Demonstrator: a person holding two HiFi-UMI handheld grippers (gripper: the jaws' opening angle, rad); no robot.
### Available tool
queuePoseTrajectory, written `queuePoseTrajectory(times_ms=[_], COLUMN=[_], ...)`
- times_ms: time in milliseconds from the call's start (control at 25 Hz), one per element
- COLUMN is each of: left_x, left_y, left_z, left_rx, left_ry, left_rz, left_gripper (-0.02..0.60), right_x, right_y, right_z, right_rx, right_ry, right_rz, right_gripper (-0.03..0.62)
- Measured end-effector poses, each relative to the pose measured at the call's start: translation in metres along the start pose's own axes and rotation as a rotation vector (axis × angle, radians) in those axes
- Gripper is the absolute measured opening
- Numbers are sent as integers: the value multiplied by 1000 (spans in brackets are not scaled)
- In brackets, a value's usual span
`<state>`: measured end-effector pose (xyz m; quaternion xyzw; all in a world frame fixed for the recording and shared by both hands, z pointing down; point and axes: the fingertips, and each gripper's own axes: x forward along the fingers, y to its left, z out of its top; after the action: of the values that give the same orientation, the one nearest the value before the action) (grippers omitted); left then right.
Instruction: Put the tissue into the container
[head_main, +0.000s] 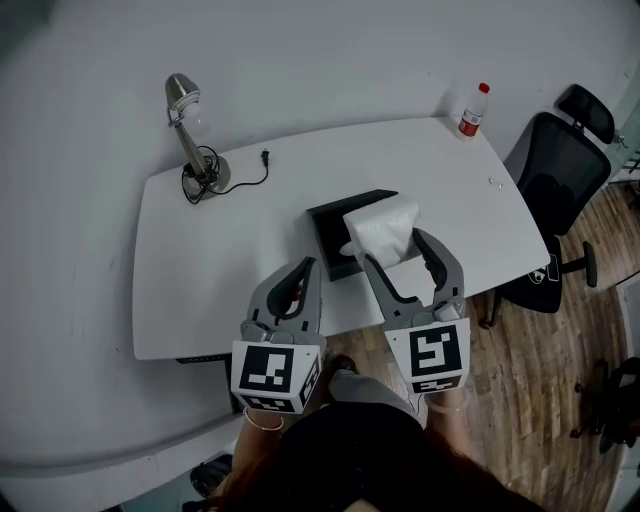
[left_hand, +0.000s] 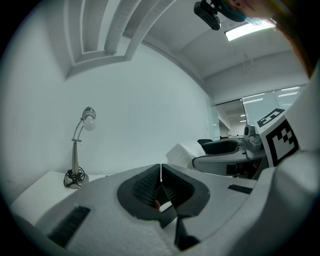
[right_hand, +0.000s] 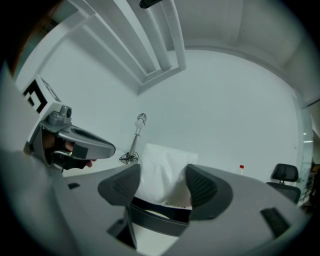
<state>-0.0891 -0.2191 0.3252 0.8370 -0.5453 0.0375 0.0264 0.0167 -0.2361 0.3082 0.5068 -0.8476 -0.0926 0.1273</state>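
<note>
Office setting, white desk (head_main: 200, 300) with gooseneck desk lamp (head_main: 190, 130), black swivel office chair (head_main: 560, 170) on wood-plank floor (head_main: 540, 400), glass partitions (left_hand: 260, 107), ceiling light panel (left_hand: 247, 31).

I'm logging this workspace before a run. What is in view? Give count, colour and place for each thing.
table: one, white, middle of the head view
lamp: one, silver, back left of the table
cord: one, black, lying beside the lamp
container: one, black, centre of the table
tissue: one pack, white, held over the container
bottle: one, pale with a red cap, back right corner of the table
chair: one, black, right of the table
floor: wooden, brown, right of the table
left gripper: one, grey, jaws together, empty
right gripper: one, grey, closed on the tissue
</note>
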Motion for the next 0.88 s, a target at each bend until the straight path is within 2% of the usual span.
queuePoseTrajectory(times_ms=[880], left_x=[59], left_y=[33], left_z=[-24], left_rx=[-46], left_ry=[69], left_rz=[17], left_gripper=[28], right_x=[69], right_y=[-12], right_z=[-51], right_rx=[28], right_ry=[146], right_rz=[61], right_gripper=[305])
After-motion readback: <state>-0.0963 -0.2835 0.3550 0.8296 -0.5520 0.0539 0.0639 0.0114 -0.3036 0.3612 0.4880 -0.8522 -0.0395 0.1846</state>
